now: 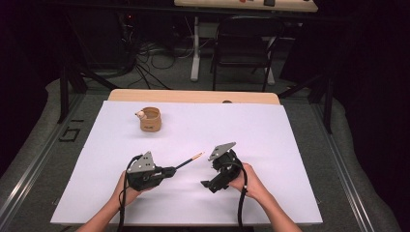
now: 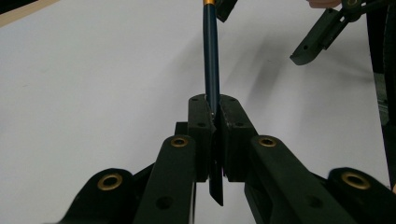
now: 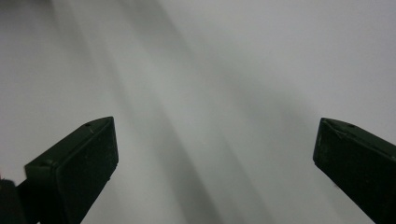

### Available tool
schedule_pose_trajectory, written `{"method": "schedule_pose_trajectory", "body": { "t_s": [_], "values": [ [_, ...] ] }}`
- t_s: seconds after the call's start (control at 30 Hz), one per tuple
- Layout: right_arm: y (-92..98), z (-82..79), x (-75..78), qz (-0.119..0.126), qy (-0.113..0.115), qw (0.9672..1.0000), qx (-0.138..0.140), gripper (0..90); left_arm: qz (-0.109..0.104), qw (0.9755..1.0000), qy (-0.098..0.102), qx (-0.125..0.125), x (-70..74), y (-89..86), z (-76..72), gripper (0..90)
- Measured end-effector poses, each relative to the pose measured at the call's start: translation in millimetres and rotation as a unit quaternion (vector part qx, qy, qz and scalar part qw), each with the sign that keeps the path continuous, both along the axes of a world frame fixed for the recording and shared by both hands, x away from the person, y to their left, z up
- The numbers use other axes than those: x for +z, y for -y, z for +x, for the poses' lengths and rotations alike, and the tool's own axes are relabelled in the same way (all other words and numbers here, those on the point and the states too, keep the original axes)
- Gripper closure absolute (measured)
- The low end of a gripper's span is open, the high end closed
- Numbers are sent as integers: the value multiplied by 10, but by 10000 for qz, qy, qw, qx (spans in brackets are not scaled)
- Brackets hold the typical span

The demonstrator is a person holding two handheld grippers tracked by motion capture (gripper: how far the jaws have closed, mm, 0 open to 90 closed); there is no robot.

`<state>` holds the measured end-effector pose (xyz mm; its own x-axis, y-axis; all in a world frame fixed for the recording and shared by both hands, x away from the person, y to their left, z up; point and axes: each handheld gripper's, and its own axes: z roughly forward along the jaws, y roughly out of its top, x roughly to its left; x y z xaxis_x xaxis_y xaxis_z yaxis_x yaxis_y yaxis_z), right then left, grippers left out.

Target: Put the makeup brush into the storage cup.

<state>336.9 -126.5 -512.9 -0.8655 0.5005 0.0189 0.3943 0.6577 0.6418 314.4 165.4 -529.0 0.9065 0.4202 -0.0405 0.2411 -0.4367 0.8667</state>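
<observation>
The left hand-held gripper [image 1: 170,170] is clamped on a dark blue pencil-like stick [image 1: 186,162] w/ a gold band near its far tip. In the left gripper view the pads press the shaft [image 2: 211,70] from both sides, w/ a short tail of it poking out behind them. The stick runs straight out along the gripper's own axis; seen from the high view it points up and to the right, held off the white counter [image 1: 270,140], and its gold tip ends just short of the right hand-held gripper [image 1: 208,184].

That's the relation that matters — the tip aims at the right hand, not at the small brown cup [image 1: 150,119], which sits well apart, toward the far left of the counter w/ a small pale ball at its rim.

The right hand-held gripper has its jaws wide apart w/ nothing between; its own view looks past two spread pads [image 3: 79,163] at bare counter. It's the nearer one to the free end of the stick, and the left gripper view shows one of its open jaws right beside the gold band.

My guess: the stick is set up for a hand-over or a pull on its far end. The right jaws would need to turn so they close across the shaft, not along it.
</observation>
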Motion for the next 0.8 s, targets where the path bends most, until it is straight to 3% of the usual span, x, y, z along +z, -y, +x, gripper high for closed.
{"method": "schedule_pose_trajectory", "body": {
  "t_s": [0.4,0.8],
  "values": [
    [-23,-18,20,122,-50,9999,48,0,-327,9993,-138,121,-5,-32,22,845],
    [-71,-35,26,452,-20,9990,-3,0,-636,9971,-246,336,-27,-43,38,845]
  ]
}}
